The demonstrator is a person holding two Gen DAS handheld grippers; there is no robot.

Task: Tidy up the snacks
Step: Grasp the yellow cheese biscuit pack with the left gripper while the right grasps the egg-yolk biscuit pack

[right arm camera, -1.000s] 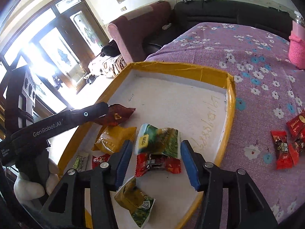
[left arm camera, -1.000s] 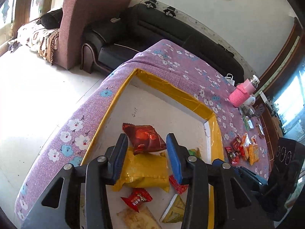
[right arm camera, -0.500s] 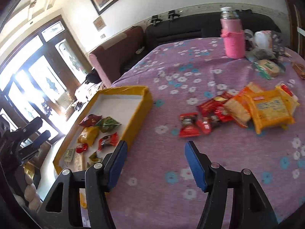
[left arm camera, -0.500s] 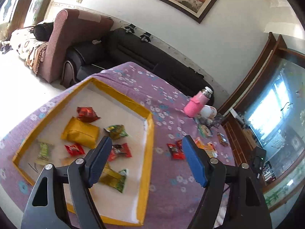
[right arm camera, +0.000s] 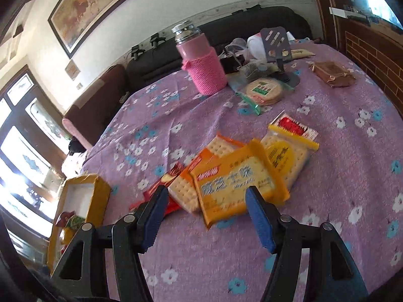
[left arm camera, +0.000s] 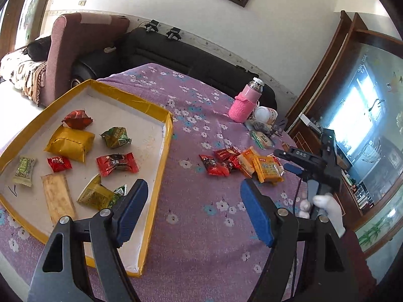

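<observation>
Snacks: a loose pile of cracker packs (right arm camera: pixel 234 183) and red sweets (left arm camera: pixel 214 164) lies on the purple flowered surface (left arm camera: pixel 201 226), right of the yellow-rimmed tray (left arm camera: pixel 161 156) holding more packets. Left gripper (left arm camera: pixel 194 211) is spread, empty. Right gripper (right arm camera: pixel 206 214) is opening over the crackers, gripping nothing.

Black tongs (left arm camera: pixel 192 209) with blue pads (left arm camera: pixel 131 211), silver screws; white glove (left arm camera: pixel 327 207).

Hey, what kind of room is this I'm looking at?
Most likely a home living room. A black sofa runs along the wall, a framed painting hangs above it, and the snacks lie on a table under a flowered cloth, beside a pink flask.
</observation>
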